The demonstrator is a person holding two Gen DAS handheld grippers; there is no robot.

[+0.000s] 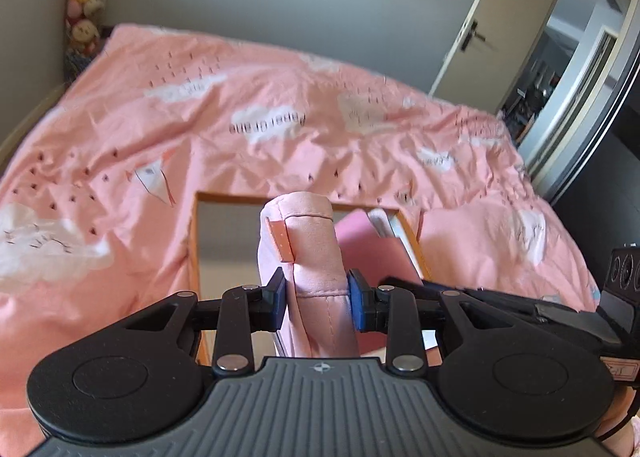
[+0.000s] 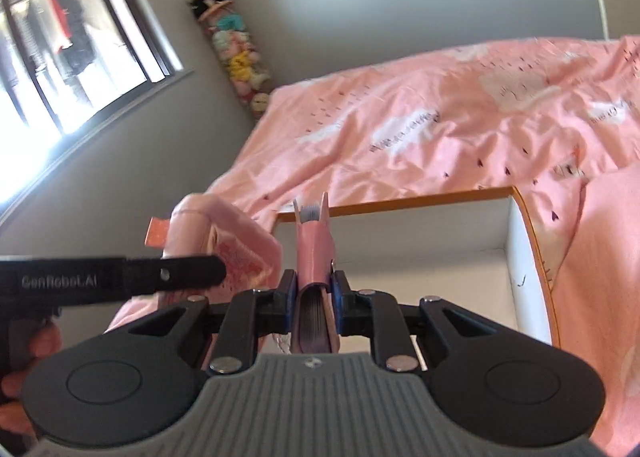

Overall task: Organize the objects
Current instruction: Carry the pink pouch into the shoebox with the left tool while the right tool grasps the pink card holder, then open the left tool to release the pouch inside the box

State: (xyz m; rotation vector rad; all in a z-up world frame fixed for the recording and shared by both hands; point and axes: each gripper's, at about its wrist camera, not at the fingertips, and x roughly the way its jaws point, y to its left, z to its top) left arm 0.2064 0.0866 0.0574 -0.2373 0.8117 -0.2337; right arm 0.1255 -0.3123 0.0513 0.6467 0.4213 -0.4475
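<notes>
My left gripper (image 1: 318, 295) is shut on a soft pink fabric pouch (image 1: 308, 249) with an orange tag, held upright over an open orange-rimmed box (image 1: 194, 241) on the bed. My right gripper (image 2: 314, 297) is shut on a pink notebook (image 2: 314, 249), spine up, held over the same box (image 2: 532, 257), whose inside is white. The pouch (image 2: 200, 233) and the left gripper's black arm (image 2: 120, 277) show at the left of the right wrist view. The pink notebook (image 1: 368, 245) and the right gripper's body (image 1: 520, 309) show right of the pouch in the left wrist view.
The box lies on a bed with a rumpled pink duvet (image 1: 280, 125). A column of plush toys (image 2: 236, 53) stands in the room corner by a window (image 2: 60, 49). An open door (image 1: 500, 25) is at the far right.
</notes>
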